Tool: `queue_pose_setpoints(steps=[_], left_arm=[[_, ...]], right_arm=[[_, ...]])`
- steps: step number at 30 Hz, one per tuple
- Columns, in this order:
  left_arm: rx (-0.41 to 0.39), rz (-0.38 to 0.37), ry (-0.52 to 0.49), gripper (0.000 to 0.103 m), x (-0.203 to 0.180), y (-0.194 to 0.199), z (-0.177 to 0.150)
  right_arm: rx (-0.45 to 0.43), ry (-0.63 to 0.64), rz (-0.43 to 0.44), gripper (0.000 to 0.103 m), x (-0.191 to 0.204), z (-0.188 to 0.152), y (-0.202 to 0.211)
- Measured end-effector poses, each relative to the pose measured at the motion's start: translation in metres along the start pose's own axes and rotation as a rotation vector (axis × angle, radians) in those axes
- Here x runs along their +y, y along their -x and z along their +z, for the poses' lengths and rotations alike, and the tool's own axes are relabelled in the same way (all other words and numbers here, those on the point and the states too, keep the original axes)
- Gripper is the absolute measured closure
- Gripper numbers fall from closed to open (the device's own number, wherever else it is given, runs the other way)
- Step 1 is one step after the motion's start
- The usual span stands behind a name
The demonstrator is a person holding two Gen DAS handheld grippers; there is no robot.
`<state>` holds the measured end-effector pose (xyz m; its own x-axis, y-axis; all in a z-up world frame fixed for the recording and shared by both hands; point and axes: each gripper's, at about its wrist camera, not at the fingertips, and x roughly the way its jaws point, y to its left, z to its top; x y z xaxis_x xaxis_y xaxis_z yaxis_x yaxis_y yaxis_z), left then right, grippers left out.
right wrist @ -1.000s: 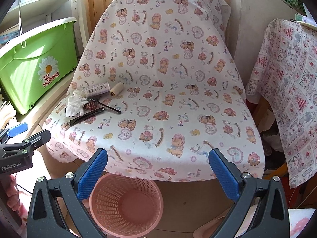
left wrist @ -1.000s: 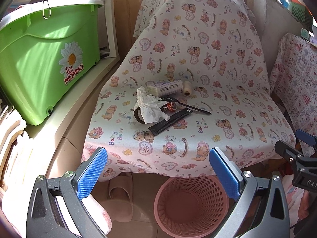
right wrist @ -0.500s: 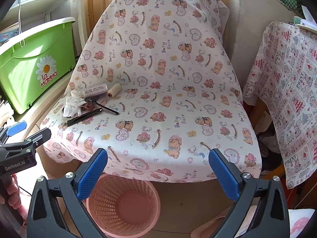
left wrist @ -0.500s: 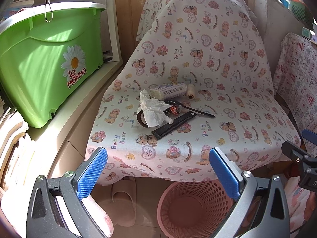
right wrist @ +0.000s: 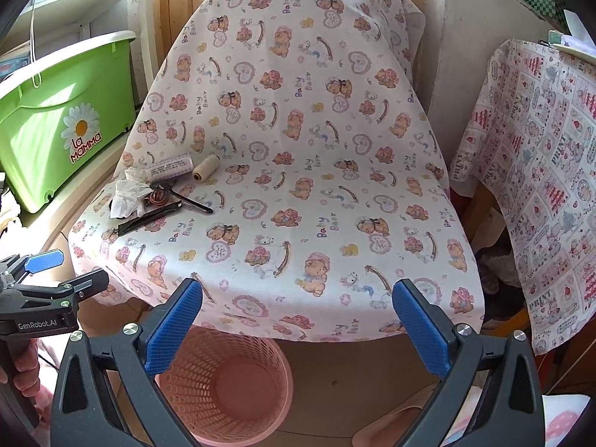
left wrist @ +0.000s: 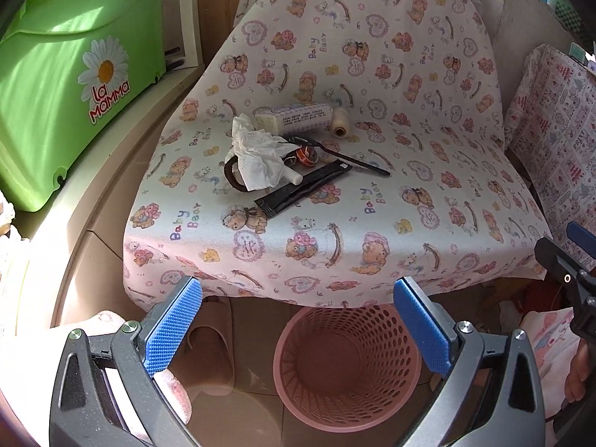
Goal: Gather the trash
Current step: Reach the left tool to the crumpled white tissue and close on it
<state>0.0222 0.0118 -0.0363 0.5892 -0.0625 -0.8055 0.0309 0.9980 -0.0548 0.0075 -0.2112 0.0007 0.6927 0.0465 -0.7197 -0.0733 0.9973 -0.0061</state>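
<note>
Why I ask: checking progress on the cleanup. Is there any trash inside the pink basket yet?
No. The left wrist view looks straight into the pink basket, and its bottom is bare, while the crumpled tissue lies on the covered seat.

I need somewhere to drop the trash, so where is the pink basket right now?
The pink basket stands on the floor just below the front edge of the bear-print cloth, low centre in the left wrist view and lower left in the right wrist view.

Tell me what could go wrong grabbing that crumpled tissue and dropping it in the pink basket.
The crumpled tissue lies over a dark ring and against a black packet, so a pinch might drag those along. The pink basket sits partly under the cloth's overhang; a release from above could miss.
</note>
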Motion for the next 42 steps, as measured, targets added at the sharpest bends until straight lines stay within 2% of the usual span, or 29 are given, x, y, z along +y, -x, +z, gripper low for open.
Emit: queue_pose_setpoints(steps=[12,15,17,19,21,24,29,32,35,38,40,42], left_arm=[[0.052,0.002,0.027,0.001,0.007,-0.007,0.002],[0.033,-0.003,0.026,0.001,0.007,-0.004,0.001],[0.001,0.031,0.009,0.002,0.005,0.0,0.001],[0.02,0.011,0.003,0.003,0.006,0.0,0.005],[0.04,-0.042,0.037,0.008,0.013,0.0,0.016],[0.054,-0.064,0.091,0.017,0.025,-0.002,0.04],[0.059,-0.039,0.025,0.035,0.031,-0.014,0.085],[0.087,-0.073,0.067,0.046,0.044,-0.036,0.101],[0.108,-0.093,0.124,0.057,0.058,-0.06,0.102],[0.13,-0.103,0.11,0.073,0.055,-0.073,0.095],[0.121,-0.089,0.081,0.08,0.047,-0.075,0.092],[0.127,-0.147,0.112,0.091,0.046,-0.077,0.092]], right_arm=[[0.015,-0.007,0.012,0.0,0.0,-0.001,-0.003],[0.012,-0.004,0.013,0.0,0.0,-0.001,-0.003],[0.004,0.0,0.002,0.0,0.0,-0.001,-0.002],[-0.002,-0.003,-0.001,0.0,-0.002,0.001,-0.002],[-0.017,-0.02,0.014,0.0,-0.006,0.004,0.001],[-0.052,-0.032,0.017,0.0,-0.009,0.008,0.006],[-0.077,-0.019,0.031,0.0,-0.007,0.016,0.002],[-0.095,0.008,0.016,0.006,0.0,0.021,-0.002],[-0.072,0.002,0.017,0.013,0.001,0.022,-0.01],[-0.034,-0.011,0.03,0.024,-0.003,0.018,-0.019],[-0.024,-0.001,0.024,0.024,-0.002,0.016,-0.023],[-0.024,0.011,0.017,0.024,-0.001,0.015,-0.025]])
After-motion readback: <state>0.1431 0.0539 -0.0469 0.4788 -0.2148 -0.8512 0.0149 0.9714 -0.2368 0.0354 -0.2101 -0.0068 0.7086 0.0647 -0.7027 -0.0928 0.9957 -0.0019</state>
